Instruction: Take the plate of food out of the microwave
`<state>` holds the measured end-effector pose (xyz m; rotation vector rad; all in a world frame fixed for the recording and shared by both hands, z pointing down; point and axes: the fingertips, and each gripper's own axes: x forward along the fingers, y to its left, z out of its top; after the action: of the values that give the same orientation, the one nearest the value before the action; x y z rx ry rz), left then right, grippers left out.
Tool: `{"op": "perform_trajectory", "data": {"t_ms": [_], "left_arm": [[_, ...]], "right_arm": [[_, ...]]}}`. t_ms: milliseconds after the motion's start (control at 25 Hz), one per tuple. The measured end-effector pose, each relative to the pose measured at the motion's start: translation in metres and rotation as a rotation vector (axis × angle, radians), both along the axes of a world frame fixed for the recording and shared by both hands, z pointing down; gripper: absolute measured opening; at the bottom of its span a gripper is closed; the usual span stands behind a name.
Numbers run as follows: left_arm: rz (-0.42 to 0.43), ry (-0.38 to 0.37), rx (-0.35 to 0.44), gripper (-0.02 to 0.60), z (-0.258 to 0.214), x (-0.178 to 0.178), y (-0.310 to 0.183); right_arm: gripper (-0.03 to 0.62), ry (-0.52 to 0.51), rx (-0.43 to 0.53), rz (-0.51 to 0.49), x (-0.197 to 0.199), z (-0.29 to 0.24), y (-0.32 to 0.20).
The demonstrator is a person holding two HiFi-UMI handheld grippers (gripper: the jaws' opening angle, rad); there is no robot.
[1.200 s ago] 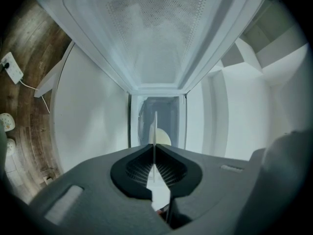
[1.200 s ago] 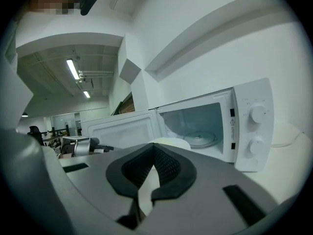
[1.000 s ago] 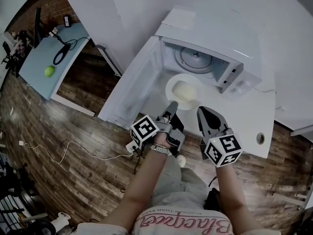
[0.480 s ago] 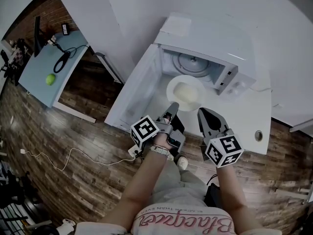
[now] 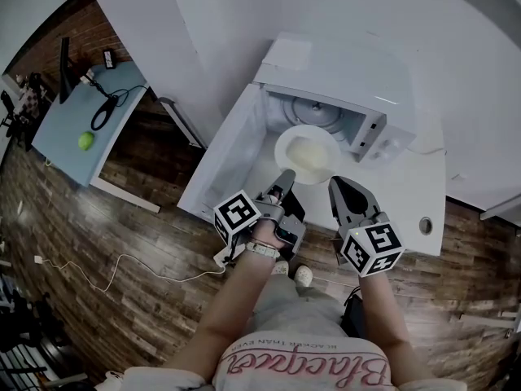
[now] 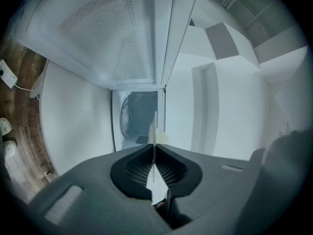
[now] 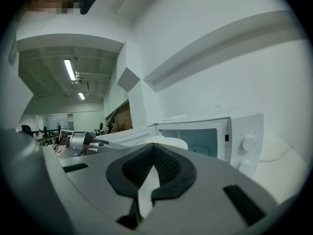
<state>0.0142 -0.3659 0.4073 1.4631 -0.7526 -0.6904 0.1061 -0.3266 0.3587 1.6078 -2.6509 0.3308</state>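
Observation:
A white plate (image 5: 286,145) with pale yellow food (image 5: 308,155) hangs in front of the open microwave (image 5: 358,96), above the counter. My left gripper (image 5: 285,176) is shut on the plate's near-left rim. In the left gripper view the plate (image 6: 155,126) runs edge-on as a thin white line between that gripper's (image 6: 154,147) closed pads, with the microwave cavity (image 6: 139,114) behind. My right gripper (image 5: 334,184) is shut on the near-right rim. In the right gripper view the plate (image 7: 168,142) shows just past that gripper's (image 7: 154,147) pads.
The microwave door (image 5: 236,157) swings out to the left, with the glass turntable (image 5: 313,111) bare inside. The control panel (image 7: 244,143) is at the right. The white counter (image 5: 407,206) has a round hole (image 5: 424,225). A blue table (image 5: 65,112) with a green fruit (image 5: 85,140) stands far left.
Both grippers have risen together with the plate held between them. The plate now sits higher in front of the microwave mouth.

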Motion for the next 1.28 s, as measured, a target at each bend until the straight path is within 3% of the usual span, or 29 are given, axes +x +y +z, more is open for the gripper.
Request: {"op": "perform_trajectory", "data": {"t_ms": [1280], "left_arm": [[0.034, 0.011, 0.114, 0.017, -0.053, 0.005, -0.027]], "right_arm": [[0.008, -0.008, 0.078, 0.041, 0.006, -0.045, -0.027]]}}
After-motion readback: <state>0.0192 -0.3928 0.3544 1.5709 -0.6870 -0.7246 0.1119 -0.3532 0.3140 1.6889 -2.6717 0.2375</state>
